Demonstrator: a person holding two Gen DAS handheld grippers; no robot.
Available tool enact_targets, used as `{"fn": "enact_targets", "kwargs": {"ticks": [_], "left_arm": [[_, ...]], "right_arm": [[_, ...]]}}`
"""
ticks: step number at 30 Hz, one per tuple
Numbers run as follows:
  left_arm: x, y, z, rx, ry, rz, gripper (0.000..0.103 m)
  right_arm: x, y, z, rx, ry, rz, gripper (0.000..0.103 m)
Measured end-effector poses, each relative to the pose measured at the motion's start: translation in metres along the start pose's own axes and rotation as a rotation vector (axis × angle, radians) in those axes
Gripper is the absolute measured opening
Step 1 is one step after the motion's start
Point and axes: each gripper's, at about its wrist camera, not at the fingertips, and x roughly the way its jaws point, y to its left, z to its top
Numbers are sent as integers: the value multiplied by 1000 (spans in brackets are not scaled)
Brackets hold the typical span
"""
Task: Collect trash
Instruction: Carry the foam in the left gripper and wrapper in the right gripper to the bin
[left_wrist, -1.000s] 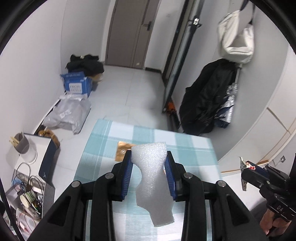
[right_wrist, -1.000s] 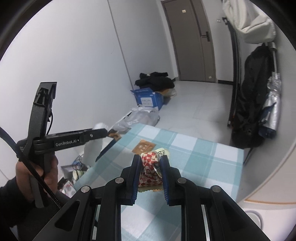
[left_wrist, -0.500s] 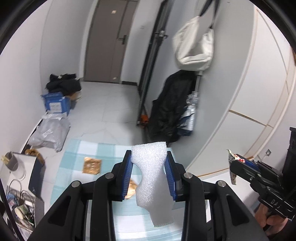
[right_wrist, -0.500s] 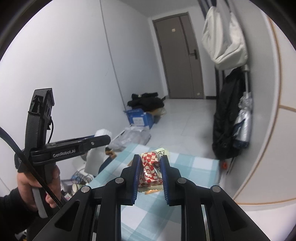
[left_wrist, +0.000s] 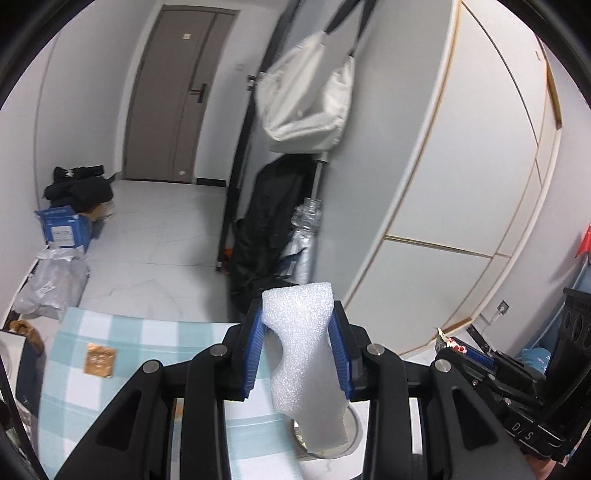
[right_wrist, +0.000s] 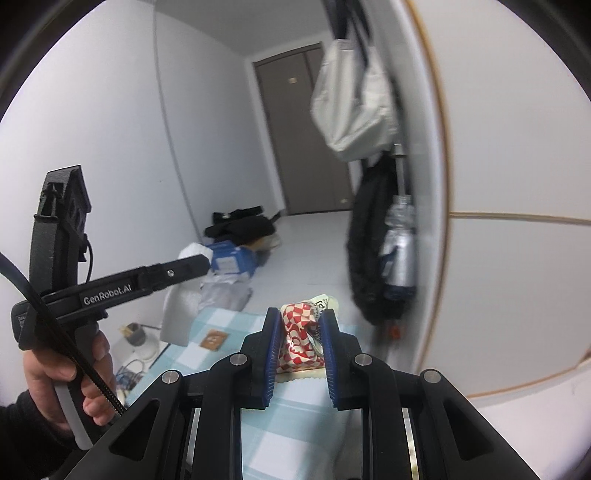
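Observation:
My left gripper (left_wrist: 296, 314) is shut on a piece of white foam (left_wrist: 306, 373), which hangs down between the blue pads. Below the foam shows part of a round metal-rimmed bin (left_wrist: 355, 421). My right gripper (right_wrist: 300, 314) is shut on a crumpled red-and-white checked wrapper (right_wrist: 297, 338). In the left wrist view the right gripper (left_wrist: 461, 349) sits at the right with the wrapper at its tip. In the right wrist view the left gripper (right_wrist: 184, 266) is at the left, held by a hand (right_wrist: 55, 373). A brown wrapper (left_wrist: 99, 360) lies on the teal checked tablecloth (left_wrist: 129, 332).
A white wardrobe (left_wrist: 461, 184) curves along the right. A black coat (left_wrist: 269, 229) and a white bag (left_wrist: 306, 99) hang on a rack beside it. On the floor lie a blue box (left_wrist: 62, 229) and a grey bag (left_wrist: 51, 284). A door (left_wrist: 177, 99) stands at the back.
Both grippers have risen and swung right, from over the table toward the wardrobe. The bin's rim has come into view under the foam. Both grips are unchanged.

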Motion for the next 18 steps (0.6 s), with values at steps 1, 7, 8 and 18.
{"fn": "enact_targets", "kwargs": {"ticks": [1, 7, 8, 18], "left_arm": [[5, -5, 0, 2, 5, -4, 29], [41, -28, -9, 33, 91, -57, 29], [47, -32, -11, 38, 108, -64, 29], [117, -60, -52, 90, 302, -101, 29]], "right_arm": [[-2, -5, -1, 6, -1, -7, 21], [-7, -50, -17, 70, 20, -72, 21], [-7, -57, -20, 83, 24, -79, 21], [4, -135, -66, 225, 90, -179, 21]]}}
